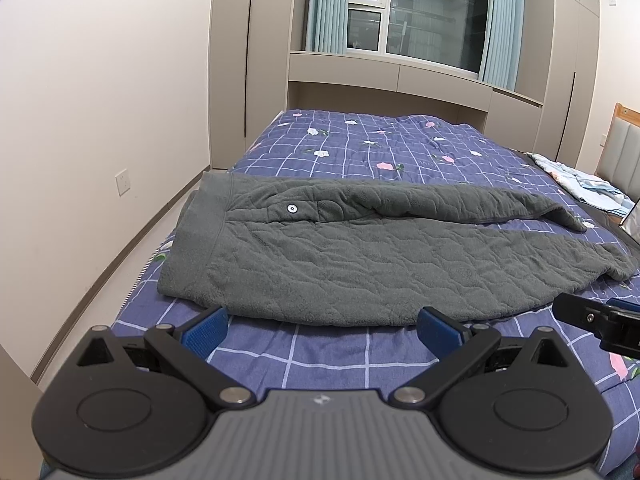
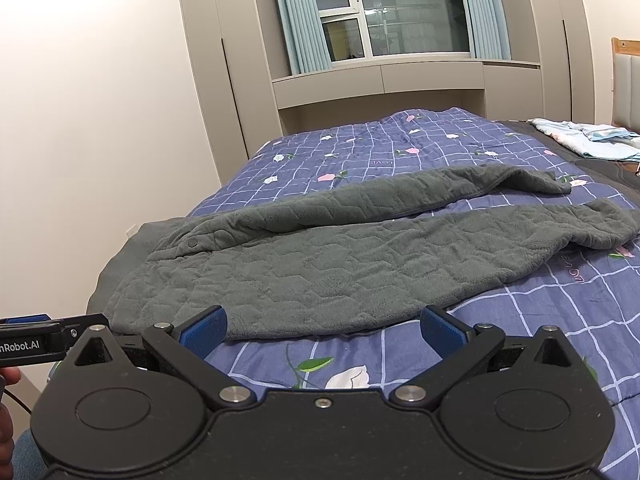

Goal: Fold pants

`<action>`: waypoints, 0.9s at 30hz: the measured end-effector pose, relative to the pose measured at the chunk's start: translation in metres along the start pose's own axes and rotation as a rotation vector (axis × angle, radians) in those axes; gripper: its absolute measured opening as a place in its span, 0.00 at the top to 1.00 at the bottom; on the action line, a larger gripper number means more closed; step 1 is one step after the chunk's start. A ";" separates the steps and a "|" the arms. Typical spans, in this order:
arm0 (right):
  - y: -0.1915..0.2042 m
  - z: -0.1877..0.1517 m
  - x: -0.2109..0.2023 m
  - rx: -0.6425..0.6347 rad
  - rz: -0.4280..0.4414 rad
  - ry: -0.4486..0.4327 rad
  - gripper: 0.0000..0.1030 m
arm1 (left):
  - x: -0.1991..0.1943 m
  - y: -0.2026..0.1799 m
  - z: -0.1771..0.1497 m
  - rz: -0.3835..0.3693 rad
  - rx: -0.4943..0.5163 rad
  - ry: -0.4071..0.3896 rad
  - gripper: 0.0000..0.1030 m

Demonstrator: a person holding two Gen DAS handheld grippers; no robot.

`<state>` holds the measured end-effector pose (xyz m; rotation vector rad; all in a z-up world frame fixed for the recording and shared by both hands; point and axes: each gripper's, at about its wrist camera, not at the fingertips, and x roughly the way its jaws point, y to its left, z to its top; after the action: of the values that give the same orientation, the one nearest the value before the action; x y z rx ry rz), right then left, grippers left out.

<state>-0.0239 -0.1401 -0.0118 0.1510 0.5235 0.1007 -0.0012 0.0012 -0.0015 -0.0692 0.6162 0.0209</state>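
Grey fleece pants (image 1: 340,256) lie flat across bed (image 1: 328,352), waist left, legs right; soft, thick, floppy, prob best pinched at waistband & cuffs. Left claw (image 1: 322,326) & right claw (image 2: 324,326) both spread, empty

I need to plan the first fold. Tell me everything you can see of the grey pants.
The grey pants are thick, quilted fleece by the look, with a wide plain waistband at the left and one white snap near it. They lie flat and unfolded across the checked floral quilt, legs running right and parting toward the cuffs, the far leg rumpled. Only the quilt touches them; both grippers are open just short of the near edge.
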 end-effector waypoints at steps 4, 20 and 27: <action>-0.001 -0.001 0.000 0.000 0.001 -0.002 0.00 | 0.000 0.000 0.000 0.001 0.000 0.001 0.00; 0.001 -0.001 -0.002 0.001 -0.001 0.000 0.00 | 0.000 -0.002 -0.003 0.002 -0.001 0.003 0.00; 0.001 -0.001 -0.002 0.002 -0.001 0.000 0.00 | 0.001 -0.003 -0.003 0.000 -0.002 0.009 0.00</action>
<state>-0.0259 -0.1393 -0.0113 0.1523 0.5237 0.0991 -0.0023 -0.0017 -0.0040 -0.0711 0.6250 0.0209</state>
